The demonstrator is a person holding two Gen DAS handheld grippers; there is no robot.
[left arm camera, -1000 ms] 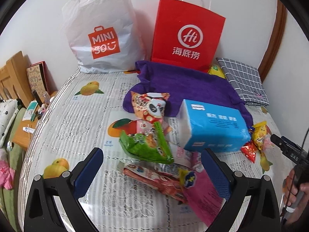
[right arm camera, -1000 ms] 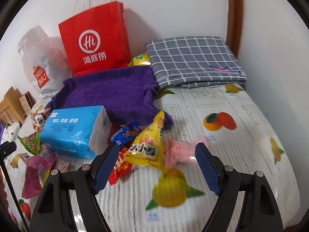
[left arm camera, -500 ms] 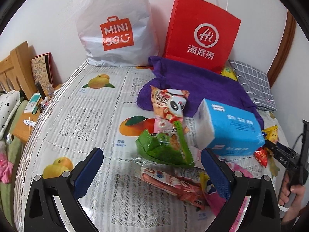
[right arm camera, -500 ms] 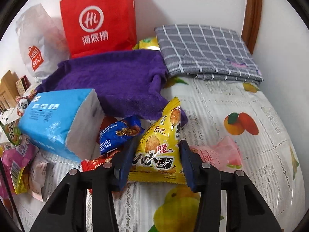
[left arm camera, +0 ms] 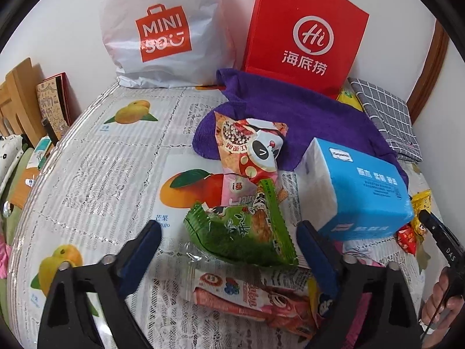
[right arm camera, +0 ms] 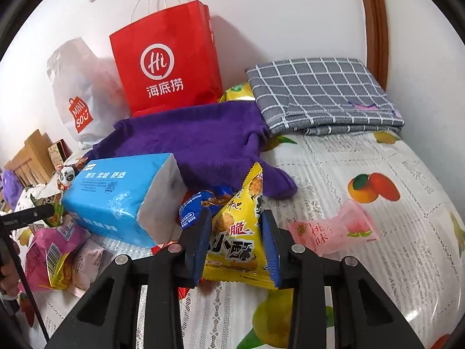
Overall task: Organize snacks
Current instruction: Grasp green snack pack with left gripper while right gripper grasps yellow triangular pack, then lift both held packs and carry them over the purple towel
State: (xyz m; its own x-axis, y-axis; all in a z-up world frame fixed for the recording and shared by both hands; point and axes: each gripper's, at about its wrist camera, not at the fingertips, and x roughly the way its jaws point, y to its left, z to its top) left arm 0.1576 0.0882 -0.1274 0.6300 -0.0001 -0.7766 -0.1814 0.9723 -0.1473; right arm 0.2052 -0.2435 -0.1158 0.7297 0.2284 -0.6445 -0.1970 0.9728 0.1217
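A bed covered by a white fruit-print sheet (left arm camera: 96, 174) holds a scatter of snack packets. At the far left, a white plastic shopping bag (left arm camera: 162, 29) leans on the wall, with a red paper bag (left arm camera: 305, 37) to its right and a purple towel (left arm camera: 305, 116) spread in front of both.

The left gripper (left arm camera: 229, 247) has just been closing a little, yet its blue pads stand clear on either side of a green snack packet (left arm camera: 241, 232), not touching it. A red-and-white panda packet (left arm camera: 250, 148) lies just beyond, and a long pink-and-red packet (left arm camera: 247, 299) lies nearer. To the right sits a blue tissue pack (left arm camera: 360, 186).

Further right, the right gripper (right arm camera: 235, 244) has just been closing and now clamps a yellow triangular snack packet (right arm camera: 238, 232), both pads pressed against its sides. A dark blue packet (right arm camera: 197, 203) lies just left of it, a pale pink peach packet (right arm camera: 334, 229) near its right. A folded grey checked cloth (right arm camera: 319, 96) rests at the far right.
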